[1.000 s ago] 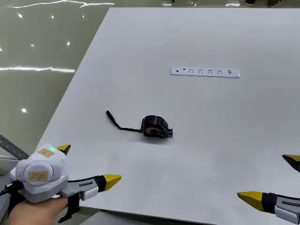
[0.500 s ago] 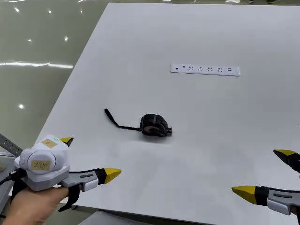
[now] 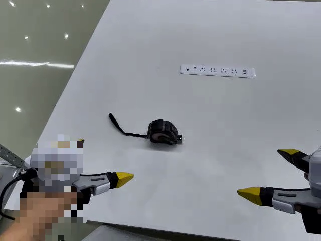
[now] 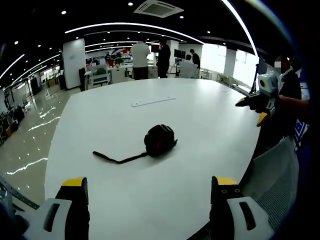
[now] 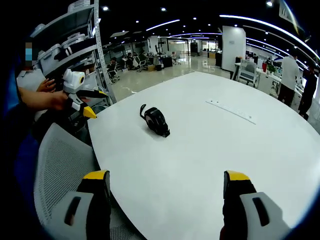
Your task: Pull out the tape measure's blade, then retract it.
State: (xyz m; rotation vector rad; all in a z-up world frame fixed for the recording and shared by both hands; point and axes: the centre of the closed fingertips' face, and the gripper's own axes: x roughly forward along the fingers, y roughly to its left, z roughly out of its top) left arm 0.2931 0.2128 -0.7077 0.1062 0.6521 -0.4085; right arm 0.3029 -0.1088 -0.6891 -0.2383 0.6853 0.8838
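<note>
Gaping left hand-held gripper (image 3: 103, 158), gaping right hand-held gripper (image 3: 263, 171), tape measure (image 3: 163, 132) untouched, bystanders (image 4: 140, 54) beyond

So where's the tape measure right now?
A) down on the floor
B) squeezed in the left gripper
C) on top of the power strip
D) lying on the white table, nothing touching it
D: the tape measure lies on the white table, apart from the left gripper and the right gripper, both open.
</note>
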